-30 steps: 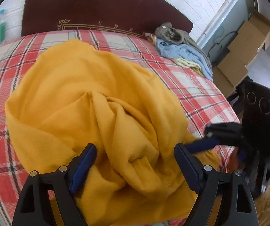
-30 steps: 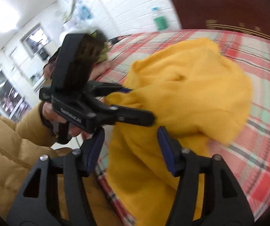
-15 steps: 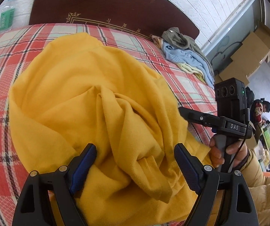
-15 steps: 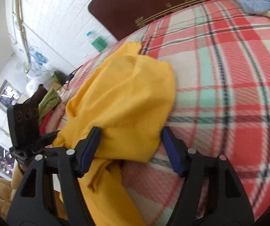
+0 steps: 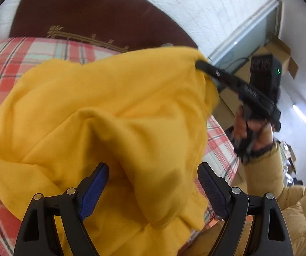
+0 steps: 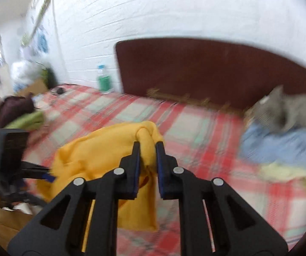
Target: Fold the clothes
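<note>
A yellow garment (image 5: pixel 101 115) lies bunched on the plaid bed (image 5: pixel 1 68). My right gripper (image 6: pixel 148 147) is shut on a fold of the yellow garment (image 6: pixel 101 149) and holds it lifted above the plaid bed (image 6: pixel 195 132). In the left wrist view the right gripper (image 5: pixel 199 65) pinches the cloth's upper right edge. My left gripper (image 5: pixel 153 183) is open, its jaws on either side of a hanging fold of the garment without closing on it. The left gripper also shows in the right wrist view (image 6: pixel 48 177) at the cloth's left edge.
A dark red headboard (image 6: pixel 206 68) stands at the far side against a white brick wall. A pile of grey, blue and pale yellow clothes (image 6: pixel 280 132) lies at the right. A green bottle (image 6: pixel 103 81) and green and dark clothes (image 6: pixel 20 115) are at the left. Cardboard boxes (image 5: pixel 280 51) stand beyond the bed.
My right gripper has closed on a fold of the yellow garment and raised it up and away from the bed. My left gripper stays open around the cloth.
</note>
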Motion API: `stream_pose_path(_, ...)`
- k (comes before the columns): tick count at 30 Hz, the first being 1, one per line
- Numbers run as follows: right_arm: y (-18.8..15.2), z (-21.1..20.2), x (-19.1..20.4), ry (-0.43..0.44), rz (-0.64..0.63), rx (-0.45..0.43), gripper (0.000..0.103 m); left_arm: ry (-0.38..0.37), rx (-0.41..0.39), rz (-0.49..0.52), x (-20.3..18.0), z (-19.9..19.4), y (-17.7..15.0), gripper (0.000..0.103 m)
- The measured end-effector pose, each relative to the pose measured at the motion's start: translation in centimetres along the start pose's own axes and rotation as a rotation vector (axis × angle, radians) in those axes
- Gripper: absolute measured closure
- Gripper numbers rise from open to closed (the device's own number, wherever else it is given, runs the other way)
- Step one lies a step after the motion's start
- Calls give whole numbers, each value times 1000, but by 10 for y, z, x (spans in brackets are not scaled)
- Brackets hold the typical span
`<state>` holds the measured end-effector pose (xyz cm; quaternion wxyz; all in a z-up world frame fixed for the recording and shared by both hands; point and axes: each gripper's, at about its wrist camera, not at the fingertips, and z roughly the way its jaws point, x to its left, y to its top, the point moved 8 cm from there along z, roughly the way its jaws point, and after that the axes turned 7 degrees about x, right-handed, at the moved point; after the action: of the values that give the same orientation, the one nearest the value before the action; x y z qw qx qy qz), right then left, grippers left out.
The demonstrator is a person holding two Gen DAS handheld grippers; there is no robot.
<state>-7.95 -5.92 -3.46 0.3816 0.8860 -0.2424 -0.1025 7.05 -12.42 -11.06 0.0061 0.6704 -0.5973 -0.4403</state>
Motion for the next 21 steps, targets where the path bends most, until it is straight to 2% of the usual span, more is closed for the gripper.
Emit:
stream_pose_path(4, 25, -2, -37, -282, -138, 34, 88, -12, 24, 59, -14, 10, 0, 15)
stream_pose_path(7, 1, 51, -63, -362, -152, 180, 87, 4, 46, 82, -15, 12, 2, 15)
stream_pose_path(9, -28, 80, -77, -359, -108, 283, 86, 25, 34, 97, -12, 4, 5, 15)
stream_pose_path(11, -55, 102, -89, -360, -67, 363, 85, 56, -15, 97, -3, -16, 13, 15)
stream_pose_path(13, -71, 107, -94, -325, -1, 399, 76, 105, -66, 68, 15, -37, 23, 15)
stream_pose_path(14, -75, 104, -96, -316, 31, 401, 68, 140, -89, 43, 28, -47, 27, 15)
stream_pose_path(16, -71, 89, -96, -289, 72, 369, 61, 222, -118, -14, 57, -61, 35, 15)
stream_pose_path(19, -46, 59, -84, -237, 90, 271, 56, 305, -97, -88, 97, -60, 31, 15)
stream_pose_path(21, -26, 43, -62, -167, 73, 198, 36, 331, -76, -128, 117, -56, 25, 15)
